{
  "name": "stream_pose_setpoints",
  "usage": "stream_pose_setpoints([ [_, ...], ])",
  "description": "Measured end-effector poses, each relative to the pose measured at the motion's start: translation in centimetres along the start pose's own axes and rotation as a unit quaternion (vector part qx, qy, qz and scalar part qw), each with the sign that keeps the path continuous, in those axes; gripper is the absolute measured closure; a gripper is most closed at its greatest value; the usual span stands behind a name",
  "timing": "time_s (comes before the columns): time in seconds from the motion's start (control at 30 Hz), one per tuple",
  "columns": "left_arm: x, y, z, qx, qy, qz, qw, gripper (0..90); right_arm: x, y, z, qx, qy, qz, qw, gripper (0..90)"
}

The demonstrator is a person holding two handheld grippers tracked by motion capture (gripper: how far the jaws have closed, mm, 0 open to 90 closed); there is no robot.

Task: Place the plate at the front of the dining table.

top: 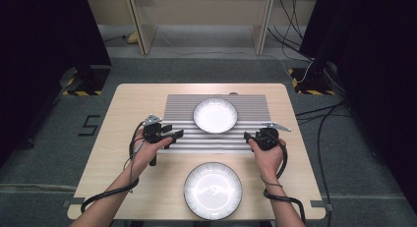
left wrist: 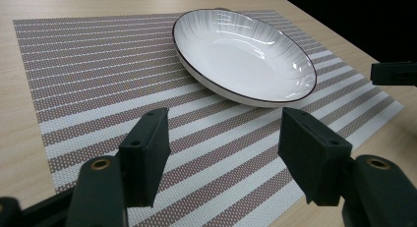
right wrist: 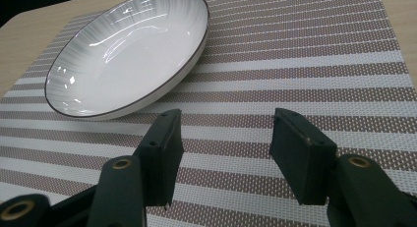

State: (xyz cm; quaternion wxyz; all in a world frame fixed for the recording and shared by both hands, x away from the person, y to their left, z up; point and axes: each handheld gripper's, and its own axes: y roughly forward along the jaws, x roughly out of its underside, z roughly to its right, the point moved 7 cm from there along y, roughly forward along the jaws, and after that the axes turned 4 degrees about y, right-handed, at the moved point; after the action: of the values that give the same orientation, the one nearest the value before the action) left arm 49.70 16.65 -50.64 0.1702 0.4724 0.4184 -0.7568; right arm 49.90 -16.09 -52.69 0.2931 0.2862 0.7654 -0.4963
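Observation:
A white bowl with a dark rim (top: 215,115) (left wrist: 243,55) (right wrist: 125,52) sits on a striped placemat (top: 177,109) (left wrist: 98,79) (right wrist: 305,65) at the table's middle back. A second, larger white bowl (top: 213,190) rests on the bare wood near the front edge. My left gripper (top: 173,136) (left wrist: 223,156) hovers over the mat's front left part, open and holding nothing. Over the mat's front right corner, my right gripper (top: 250,137) (right wrist: 223,156) is open too, and its tip (left wrist: 393,73) shows at the right edge of the left gripper view. Both point toward the far bowl.
The wooden table (top: 123,153) has bare strips left and right of the mat. Black cables trail from both grippers (top: 105,195) across the front of the table. Grey floor, dark stands and loose cables (top: 314,65) surround the table.

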Motion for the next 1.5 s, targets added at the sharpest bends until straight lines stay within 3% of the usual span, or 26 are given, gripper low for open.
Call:
stream_pose_setpoints([
  [0.3, 0.7, -0.9, 0.2, 0.006, -0.008, 0.003, 0.9999, 35.4, 0.1, -0.8, -0.1, -0.004, 0.001, 0.003, 1.0000, 45.6],
  [0.67, 1.6, -2.5, 0.0, 0.004, -0.011, 0.010, 0.9999, 35.4, 0.8, -1.7, 0.8, -0.002, 0.007, 0.002, 1.0000, 45.6],
  [0.73, 1.8, -2.8, 0.1, 0.010, -0.024, 0.016, 0.9995, 35.4, 0.9, -1.9, 1.0, -0.001, 0.009, 0.002, 1.0000, 45.6],
  [1.13, 3.7, -4.0, -0.4, -0.001, -0.021, 0.009, 0.9997, 35.5, 1.6, -3.0, 1.6, 0.002, 0.012, 0.004, 0.9999, 45.6],
  [1.23, 4.3, -4.3, -0.3, -0.006, -0.008, 0.003, 1.0000, 35.5, 1.7, -3.3, 1.7, 0.002, 0.011, 0.004, 0.9999, 45.6],
  [1.5, 5.0, -5.5, -0.9, -0.013, -0.015, 0.007, 0.9998, 35.5, 2.1, -4.3, 2.4, 0.008, 0.015, 0.008, 0.9998, 45.5],
])
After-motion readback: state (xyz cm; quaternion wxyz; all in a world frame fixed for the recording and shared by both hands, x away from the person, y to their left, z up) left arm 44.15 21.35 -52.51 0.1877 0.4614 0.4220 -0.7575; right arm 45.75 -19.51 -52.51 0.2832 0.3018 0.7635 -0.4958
